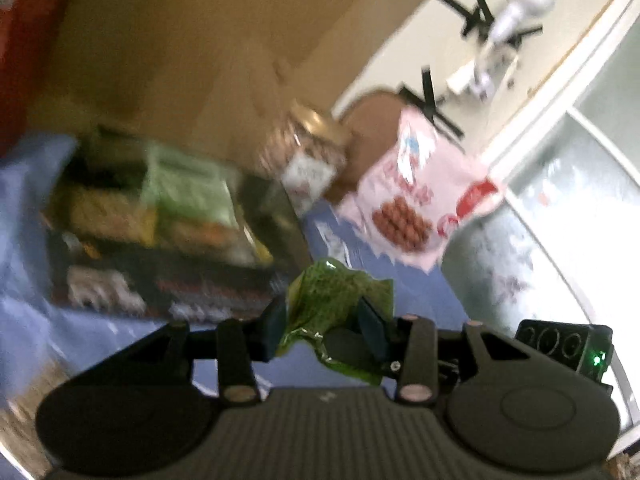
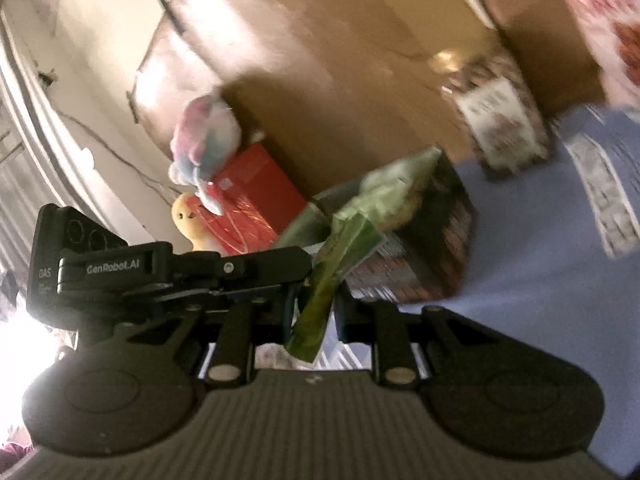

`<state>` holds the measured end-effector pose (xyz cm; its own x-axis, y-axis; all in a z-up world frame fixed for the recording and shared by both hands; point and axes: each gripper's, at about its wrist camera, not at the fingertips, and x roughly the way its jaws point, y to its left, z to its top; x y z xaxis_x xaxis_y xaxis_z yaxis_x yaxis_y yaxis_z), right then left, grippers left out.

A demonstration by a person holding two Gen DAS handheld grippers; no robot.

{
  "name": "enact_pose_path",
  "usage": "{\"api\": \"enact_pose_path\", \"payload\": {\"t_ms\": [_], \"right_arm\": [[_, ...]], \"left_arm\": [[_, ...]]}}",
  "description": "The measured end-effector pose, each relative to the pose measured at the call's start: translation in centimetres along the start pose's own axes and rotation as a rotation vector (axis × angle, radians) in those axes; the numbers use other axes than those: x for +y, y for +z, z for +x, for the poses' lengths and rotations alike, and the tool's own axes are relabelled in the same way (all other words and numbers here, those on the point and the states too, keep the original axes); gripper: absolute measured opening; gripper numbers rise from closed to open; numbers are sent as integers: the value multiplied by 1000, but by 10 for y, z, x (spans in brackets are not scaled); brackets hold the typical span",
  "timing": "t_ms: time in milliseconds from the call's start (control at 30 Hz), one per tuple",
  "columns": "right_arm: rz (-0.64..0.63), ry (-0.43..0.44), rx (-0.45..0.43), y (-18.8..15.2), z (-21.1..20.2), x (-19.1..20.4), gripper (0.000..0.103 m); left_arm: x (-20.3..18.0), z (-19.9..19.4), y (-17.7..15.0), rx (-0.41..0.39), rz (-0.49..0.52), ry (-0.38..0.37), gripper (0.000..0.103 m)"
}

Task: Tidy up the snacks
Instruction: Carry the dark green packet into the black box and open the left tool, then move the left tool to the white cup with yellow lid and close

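A green see-through snack packet [image 1: 332, 296] hangs between the fingers of my left gripper [image 1: 324, 312], whose pads press on it from both sides. In the right wrist view the same green packet [image 2: 344, 248] stands edge-on in my right gripper [image 2: 316, 312], also pinched. The left gripper's black body [image 2: 180, 268] reaches in from the left to the packet's upper part. Beyond it sits a dark box of snack packs [image 1: 160, 280], with green and yellow packs on top [image 2: 400, 188]. Both views are blurred.
A blue cloth [image 2: 540, 280] covers the surface. A clear jar with a gold lid [image 1: 308, 148] and a pink snack bag [image 1: 412, 192] stand behind. A red box [image 2: 256, 176], a pastel plush toy [image 2: 208, 136] and a yellow toy [image 2: 188, 216] lie far left, before a brown board [image 1: 180, 40].
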<state>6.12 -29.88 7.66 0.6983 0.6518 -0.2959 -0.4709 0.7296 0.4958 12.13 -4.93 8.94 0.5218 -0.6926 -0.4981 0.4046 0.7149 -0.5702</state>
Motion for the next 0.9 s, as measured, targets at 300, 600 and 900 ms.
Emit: {"api": "enact_pose_path", "payload": {"t_ms": [300,600,900], "right_arm": [[-79,14,125,44,105,10,29],[-165,-115,107,37,106,12,49],[-89,-89,8,12,29,7,49]], "left_arm": [[68,-8,49,-98,-132,122,43],[84,-5,43,-121,-153,157,52],[68,-38,13,-150,-152,93,52]]}}
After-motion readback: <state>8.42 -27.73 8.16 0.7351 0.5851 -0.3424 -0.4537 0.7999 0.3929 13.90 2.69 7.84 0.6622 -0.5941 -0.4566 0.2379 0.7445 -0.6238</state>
